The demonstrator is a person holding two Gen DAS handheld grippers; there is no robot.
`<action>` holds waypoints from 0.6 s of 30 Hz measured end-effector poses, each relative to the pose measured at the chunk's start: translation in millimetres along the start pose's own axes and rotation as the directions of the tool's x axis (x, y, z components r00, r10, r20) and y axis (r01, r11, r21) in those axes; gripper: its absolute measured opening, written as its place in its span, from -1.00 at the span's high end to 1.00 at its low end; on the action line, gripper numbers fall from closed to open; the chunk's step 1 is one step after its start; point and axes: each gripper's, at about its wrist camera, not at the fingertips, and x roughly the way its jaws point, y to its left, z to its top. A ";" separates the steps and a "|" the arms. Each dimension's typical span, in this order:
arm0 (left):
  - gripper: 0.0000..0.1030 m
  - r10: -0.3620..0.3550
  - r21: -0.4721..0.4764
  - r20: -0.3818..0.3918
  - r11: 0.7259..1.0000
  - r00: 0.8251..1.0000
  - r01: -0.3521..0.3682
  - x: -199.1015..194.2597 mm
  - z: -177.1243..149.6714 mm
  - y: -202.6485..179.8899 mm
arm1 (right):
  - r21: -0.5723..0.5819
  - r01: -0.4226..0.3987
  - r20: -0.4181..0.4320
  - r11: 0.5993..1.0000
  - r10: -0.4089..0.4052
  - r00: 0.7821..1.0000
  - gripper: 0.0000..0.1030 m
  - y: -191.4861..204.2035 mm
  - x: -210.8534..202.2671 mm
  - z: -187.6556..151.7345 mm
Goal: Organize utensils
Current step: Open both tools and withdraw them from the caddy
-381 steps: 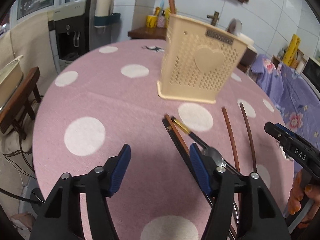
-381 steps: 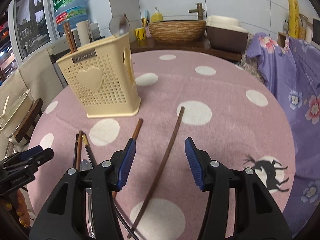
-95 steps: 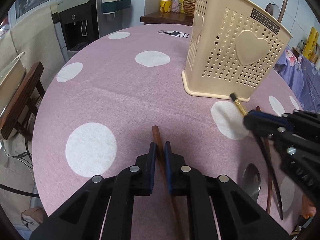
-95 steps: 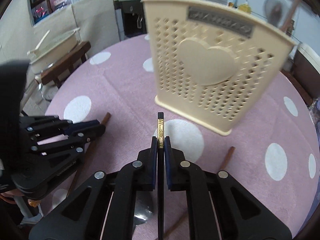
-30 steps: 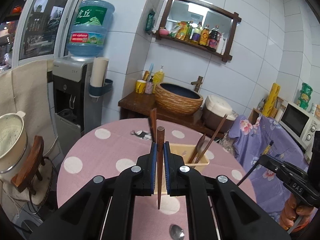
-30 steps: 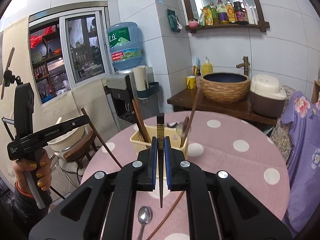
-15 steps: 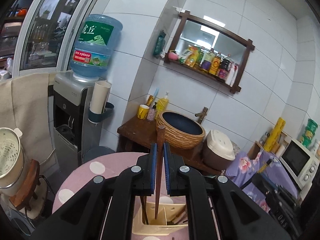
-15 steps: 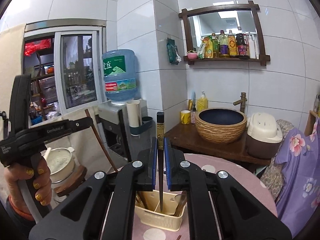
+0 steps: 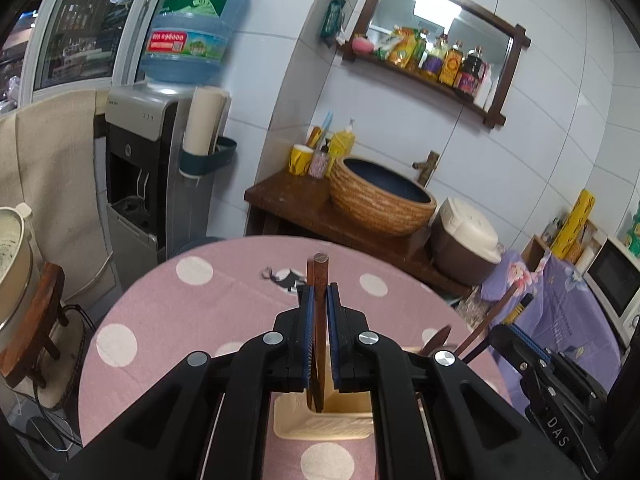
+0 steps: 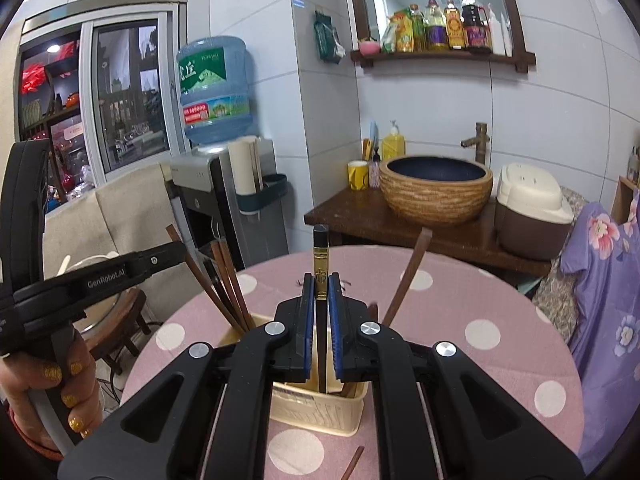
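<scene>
My left gripper (image 9: 319, 320) is shut on a brown chopstick (image 9: 320, 276) held upright, its lower end down inside the cream utensil holder (image 9: 320, 424) on the pink dotted table (image 9: 192, 312). My right gripper (image 10: 320, 320) is shut on a black chopstick with a gold band (image 10: 321, 264), also upright with its lower end inside the holder (image 10: 312, 404). Brown chopsticks (image 10: 228, 292) lean out of the holder's left side and another one (image 10: 408, 276) leans right. The left gripper (image 10: 182, 250) shows beside them, and the right gripper (image 9: 505, 330) shows at the right of the left wrist view.
A loose brown chopstick (image 10: 352, 462) lies on the table in front of the holder. Behind the table stand a water dispenser (image 9: 160, 168), a wooden stand with a woven basin (image 9: 380, 196) and a rice cooker (image 9: 464, 240). A stool with a pot (image 9: 24, 292) is at left, purple floral cloth (image 10: 600, 300) at right.
Both grippers have tipped downward and come in over the holder. The table and holder now fill the lower part of both views, and both chopsticks' lower ends sit inside the holder.
</scene>
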 end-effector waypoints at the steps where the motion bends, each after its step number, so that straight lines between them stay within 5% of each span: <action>1: 0.85 -0.002 -0.002 -0.013 1.000 1.000 0.002 3.9 -3.5 0.8 | 0.007 0.002 -0.011 1.000 -0.002 1.000 0.85 -1.4 3.5 -4.6; 11: 0.82 0.030 0.047 -0.021 0.999 0.999 -0.028 12.1 -28.7 -0.9 | 0.021 0.041 0.024 0.999 -0.042 0.999 0.82 -8.6 -1.1 -14.1; 13: 0.54 0.037 0.075 -0.020 0.997 0.999 -0.035 9.4 -32.8 -4.7 | 0.013 0.053 0.034 0.999 -0.053 0.998 0.80 -8.1 -4.3 -17.5; 15: -0.06 0.053 0.093 0.006 0.994 0.999 -0.053 4.4 -37.4 -7.3 | 0.006 0.059 0.043 0.998 -0.059 0.997 0.71 -7.2 -8.7 -21.4; 18: -0.21 0.076 0.114 0.041 0.990 0.996 -0.080 -3.6 -47.0 -8.8 | 0.003 0.065 0.066 0.998 -0.065 0.996 0.43 -6.6 -19.6 -28.3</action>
